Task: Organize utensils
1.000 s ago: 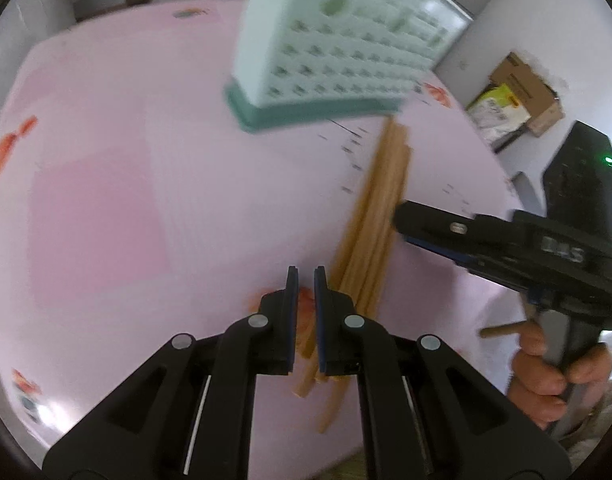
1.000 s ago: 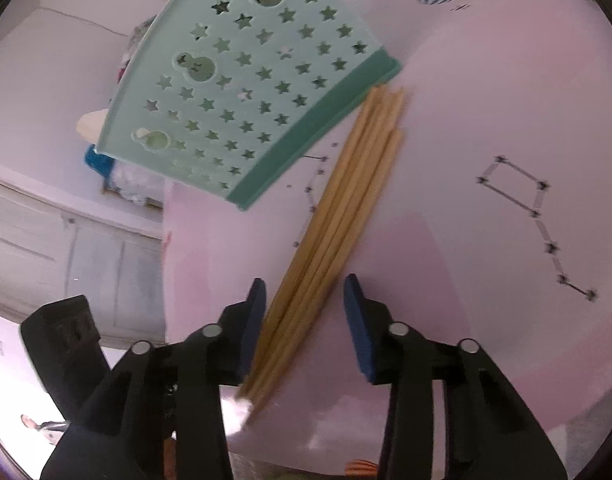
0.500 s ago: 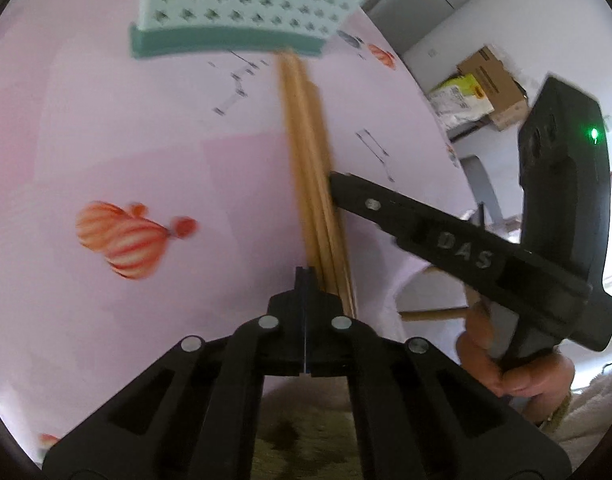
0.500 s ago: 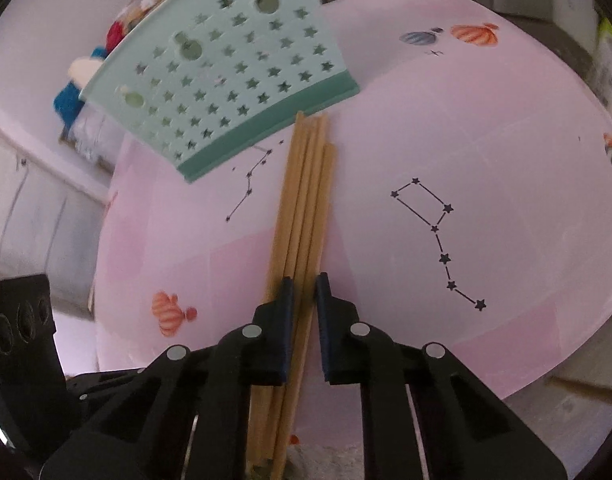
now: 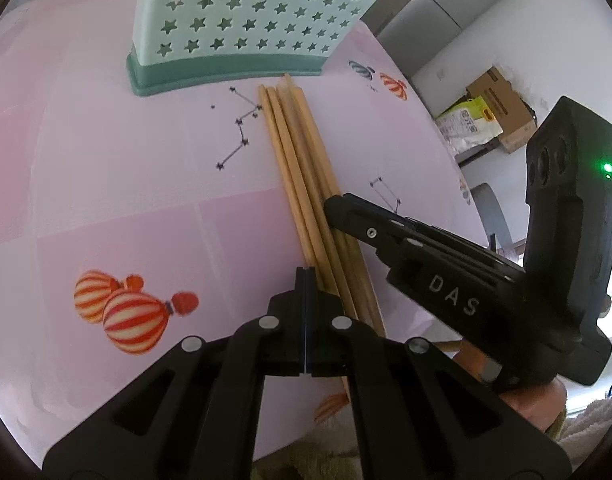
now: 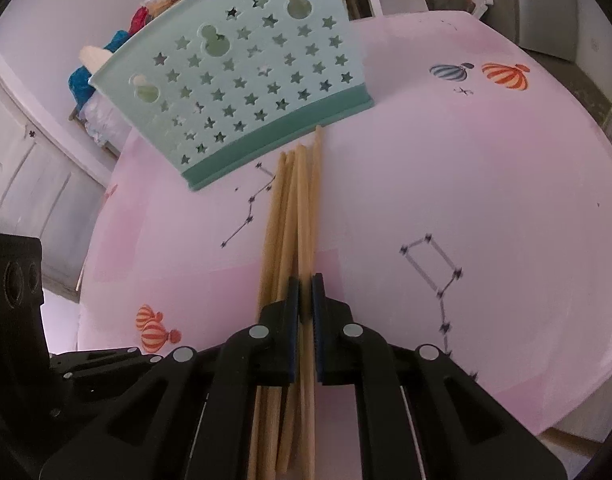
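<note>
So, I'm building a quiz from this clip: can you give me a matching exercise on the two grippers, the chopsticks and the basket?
Things:
1. left gripper
2. right gripper
3. chopsticks
4. basket

States:
A. standing, star-shaped holes
B. closing on one stick
C. lying bundled on the pink tablecloth
D. shut, nothing between

Pairs: 1-D, 2-B, 3-C, 4-A
</note>
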Available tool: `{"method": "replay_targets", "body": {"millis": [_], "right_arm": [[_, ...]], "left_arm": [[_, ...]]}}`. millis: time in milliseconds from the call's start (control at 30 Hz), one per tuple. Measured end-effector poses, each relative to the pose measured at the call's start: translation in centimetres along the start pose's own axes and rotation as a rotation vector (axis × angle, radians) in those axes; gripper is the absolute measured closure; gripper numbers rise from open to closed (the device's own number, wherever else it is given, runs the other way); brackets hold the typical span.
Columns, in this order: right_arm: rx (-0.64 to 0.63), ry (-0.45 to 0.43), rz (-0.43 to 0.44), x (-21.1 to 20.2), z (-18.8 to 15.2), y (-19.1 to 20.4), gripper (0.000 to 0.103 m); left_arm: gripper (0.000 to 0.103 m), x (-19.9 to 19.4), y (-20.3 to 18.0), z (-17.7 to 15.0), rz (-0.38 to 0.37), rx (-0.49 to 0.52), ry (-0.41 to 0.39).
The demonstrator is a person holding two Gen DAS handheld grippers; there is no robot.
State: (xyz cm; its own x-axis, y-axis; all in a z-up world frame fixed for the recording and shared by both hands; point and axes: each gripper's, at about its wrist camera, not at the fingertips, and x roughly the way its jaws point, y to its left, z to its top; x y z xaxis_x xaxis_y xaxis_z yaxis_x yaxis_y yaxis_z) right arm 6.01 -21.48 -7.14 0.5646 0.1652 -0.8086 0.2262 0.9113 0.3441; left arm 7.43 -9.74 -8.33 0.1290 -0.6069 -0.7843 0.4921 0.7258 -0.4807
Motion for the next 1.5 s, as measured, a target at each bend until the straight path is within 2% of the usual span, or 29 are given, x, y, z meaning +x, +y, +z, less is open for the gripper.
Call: {"method": "replay_targets", "body": {"millis": [100, 167, 300, 533, 667, 833, 967, 1067, 1200, 1500], "right_arm": [[0.011, 0.004, 0.039, -0.6, 0.0, -1.8, 0.095], [0.012, 0.002, 0.059, -0.8, 0.0, -2.5, 0.093], [0.043, 0.000, 0.110, -1.5, 0.0, -4.4, 0.086], [0.095, -0.025, 0.122, -2.8, 0.1, -7.8, 0.086], [0.093, -0.034, 0.078, -3.2, 0.0, -8.5, 0.098], [0.064, -0.047, 0.032, -2.5, 0.3, -6.8, 0.100], [0.043, -0.056, -0.005, -2.5, 0.2, -6.2, 0.101], [0.051, -0.055, -0.003, -2.6, 0.2, -6.1, 0.101], [0.058, -0.053, -0.002, -2.8, 0.2, -6.3, 0.102], [0.070, -0.049, 0.009, -2.2, 0.5, -6.4, 0.102]], "left_arm": [[0.103, 0.0, 0.2, 0.2, 0.003, -0.003, -0.013], [0.097, -0.2, 0.5, 0.3, 0.004, -0.004, -0.025], [0.093, -1.5, 0.8, 0.6, 0.004, 0.018, -0.058], [0.086, -2.2, 0.6, 1.8, 0.022, 0.059, -0.098], [0.086, -1.3, 0.3, 2.3, 0.100, 0.097, -0.100], [0.087, -0.4, -0.5, 2.5, 0.158, 0.140, -0.113], [0.096, -0.1, -0.8, 2.7, 0.205, 0.163, -0.119], [0.099, -0.5, -0.6, 2.6, 0.225, 0.168, -0.126], [0.103, -1.4, 0.3, 2.5, 0.240, 0.149, -0.137], [0.103, -2.9, 3.1, 1.9, 0.283, 0.074, -0.131]]}}
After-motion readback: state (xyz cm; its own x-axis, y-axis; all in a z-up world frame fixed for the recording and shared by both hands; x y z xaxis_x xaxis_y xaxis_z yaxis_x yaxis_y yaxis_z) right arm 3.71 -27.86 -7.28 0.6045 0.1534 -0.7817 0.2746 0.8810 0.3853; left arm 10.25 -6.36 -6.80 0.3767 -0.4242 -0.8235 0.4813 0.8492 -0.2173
